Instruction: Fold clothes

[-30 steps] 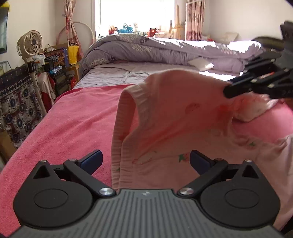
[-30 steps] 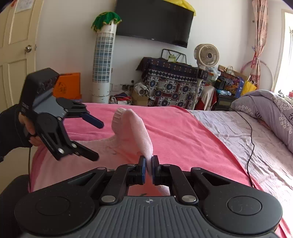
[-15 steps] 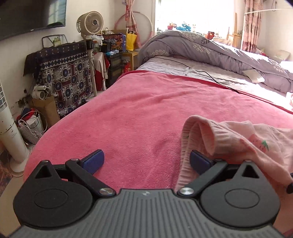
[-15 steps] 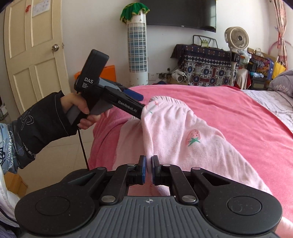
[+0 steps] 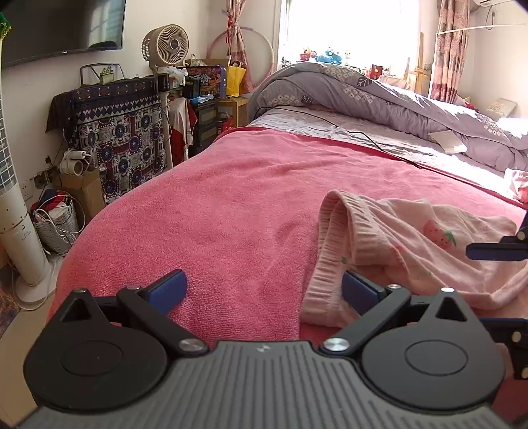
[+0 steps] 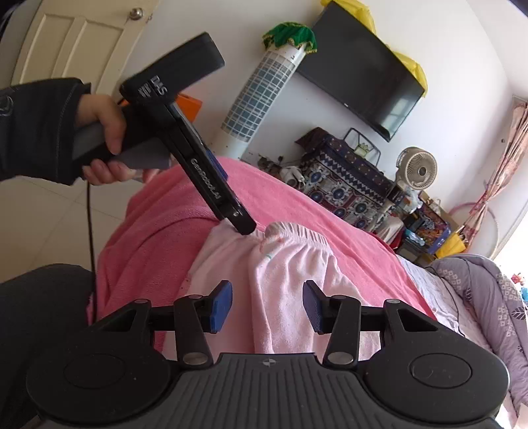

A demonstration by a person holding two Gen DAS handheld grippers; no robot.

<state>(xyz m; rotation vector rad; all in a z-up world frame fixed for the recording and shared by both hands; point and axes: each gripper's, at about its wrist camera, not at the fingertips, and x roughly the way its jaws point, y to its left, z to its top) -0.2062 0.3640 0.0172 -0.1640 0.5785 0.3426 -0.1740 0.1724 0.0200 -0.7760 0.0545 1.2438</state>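
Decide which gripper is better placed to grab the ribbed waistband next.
Probably the left gripper: open, one finger beside the waistband. The right gripper's jaws have just been opening, pink garment between them, farther from it.

TV (image 5: 59, 29), fan (image 5: 168, 44), grey duvet (image 5: 379, 95)

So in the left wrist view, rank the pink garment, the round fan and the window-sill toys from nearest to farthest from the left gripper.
Measured from the left gripper:
1. Pink garment: lying on the pink blanket, right by the right-hand finger.
2. Round fan: on its stand beside the bed, upper left.
3. Window-sill toys: at the bright window behind the grey duvet, farthest back.
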